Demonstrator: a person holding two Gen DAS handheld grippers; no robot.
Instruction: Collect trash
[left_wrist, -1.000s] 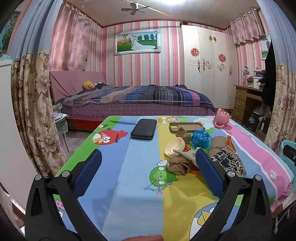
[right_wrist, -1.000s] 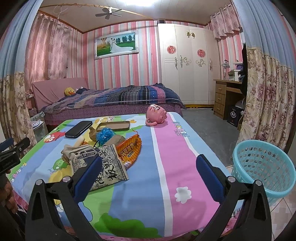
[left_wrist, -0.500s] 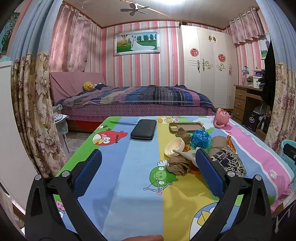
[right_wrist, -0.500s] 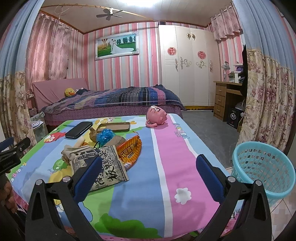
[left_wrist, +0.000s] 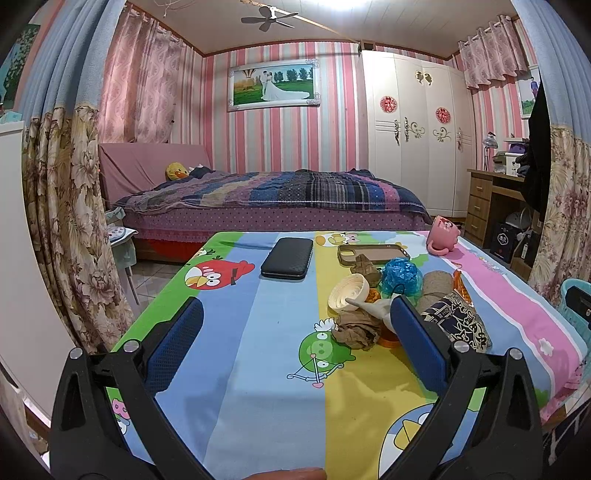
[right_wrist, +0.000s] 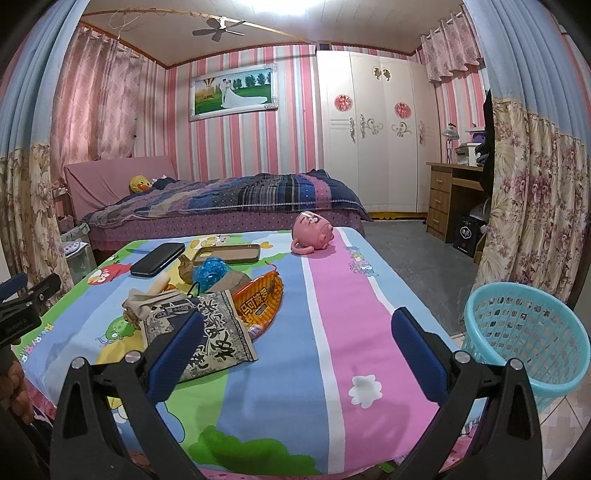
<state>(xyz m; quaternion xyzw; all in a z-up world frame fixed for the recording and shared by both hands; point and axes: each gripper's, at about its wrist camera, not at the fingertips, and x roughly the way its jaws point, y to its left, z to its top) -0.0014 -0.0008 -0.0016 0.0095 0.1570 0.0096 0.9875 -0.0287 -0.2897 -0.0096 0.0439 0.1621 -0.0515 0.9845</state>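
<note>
Nothing has moved in the last second: left gripper (left_wrist: 295, 332) and right gripper (right_wrist: 297, 339) stay wide open and empty before the trash pile (right_wrist: 207, 314), so collecting into the basket (right_wrist: 524, 332) has not begun.

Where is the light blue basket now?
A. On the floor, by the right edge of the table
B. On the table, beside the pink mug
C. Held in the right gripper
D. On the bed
A: in the right wrist view the light blue basket stands on the floor beside the table, while the right gripper is open and empty.
</note>
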